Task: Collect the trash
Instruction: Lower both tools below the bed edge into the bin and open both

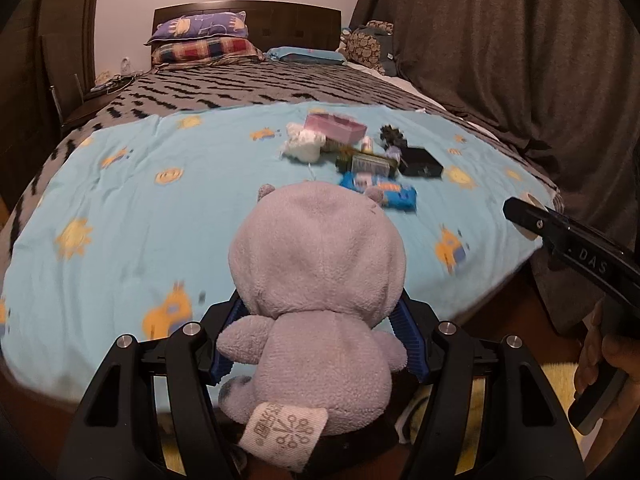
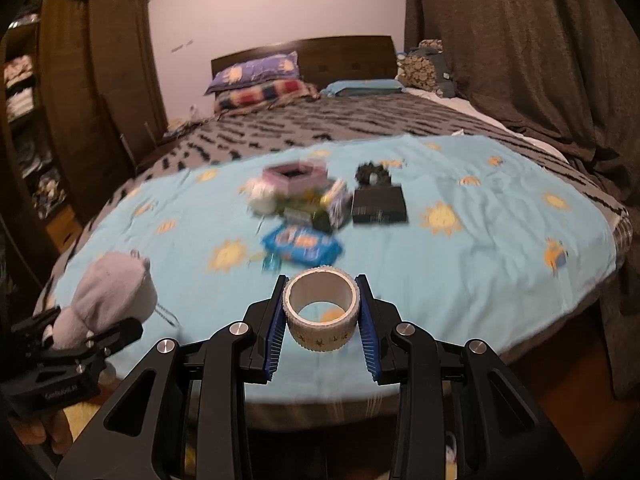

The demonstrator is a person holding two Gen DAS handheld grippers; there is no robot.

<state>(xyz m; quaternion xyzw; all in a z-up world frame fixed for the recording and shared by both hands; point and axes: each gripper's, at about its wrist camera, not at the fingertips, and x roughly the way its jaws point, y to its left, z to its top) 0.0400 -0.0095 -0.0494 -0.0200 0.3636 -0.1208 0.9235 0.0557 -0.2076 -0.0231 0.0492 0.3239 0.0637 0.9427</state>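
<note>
Two grippers each carry something above the near edge of the blue sun-print bedsheet (image 2: 460,288). The left gripper (image 1: 316,344) clamps a grey plush toy (image 1: 316,280) round its middle; the right gripper (image 2: 322,312) pinches a white tape roll (image 2: 321,309) sideways, likely for disposal. Remaining blue snack wrappers (image 2: 302,245) and boxes lie mid-sheet.

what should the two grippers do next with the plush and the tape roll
Probably carry both clear of the bed and look for a drop-off spot; no bin shows in either view. The left gripper is already clamped on the grey plush toy, and the right gripper on the tape roll, both lifted near the foot edge of the blue sheet, away from the remaining clutter.
</note>
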